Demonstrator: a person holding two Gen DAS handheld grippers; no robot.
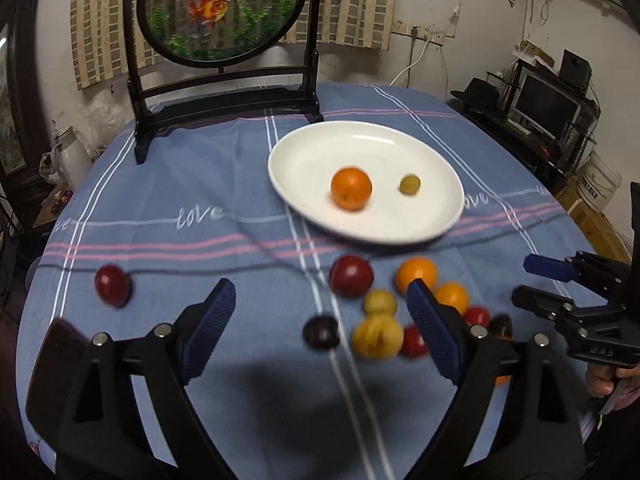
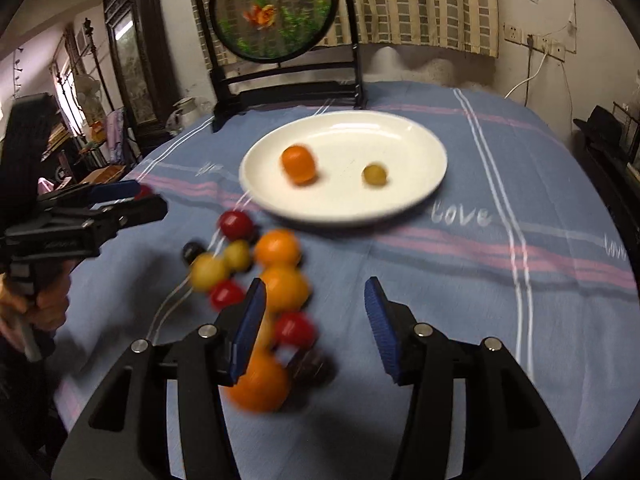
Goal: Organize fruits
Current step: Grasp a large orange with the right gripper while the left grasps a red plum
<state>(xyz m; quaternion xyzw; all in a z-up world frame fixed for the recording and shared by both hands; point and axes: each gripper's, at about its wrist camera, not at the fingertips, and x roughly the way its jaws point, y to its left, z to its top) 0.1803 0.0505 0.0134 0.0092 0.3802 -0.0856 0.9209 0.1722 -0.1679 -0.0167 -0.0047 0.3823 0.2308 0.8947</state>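
Observation:
A white plate [image 1: 360,152] [image 2: 400,140] lies on the blue cloth with an orange [image 1: 351,188] [image 2: 298,164] and a small green-yellow fruit [image 1: 410,185] [image 2: 374,174] on it. In front of the plate lies a loose cluster of fruits [image 1: 378,336] [image 2: 278,248]: oranges, yellow, red and dark ones. One red fruit [image 1: 113,285] lies apart at the left. My left gripper [image 1: 320,286] [image 2: 154,199] is open wide above the cluster's left part and holds nothing. My right gripper [image 2: 315,284] [image 1: 526,280] hangs open over the cluster's right side, also with nothing in it.
A round goldfish screen [image 1: 224,8] on a black stand rises at the table's back edge behind the plate. A white kettle [image 1: 70,156] stands off the table at the left, a monitor [image 1: 546,106] and shelves at the right. The pictures are blurred.

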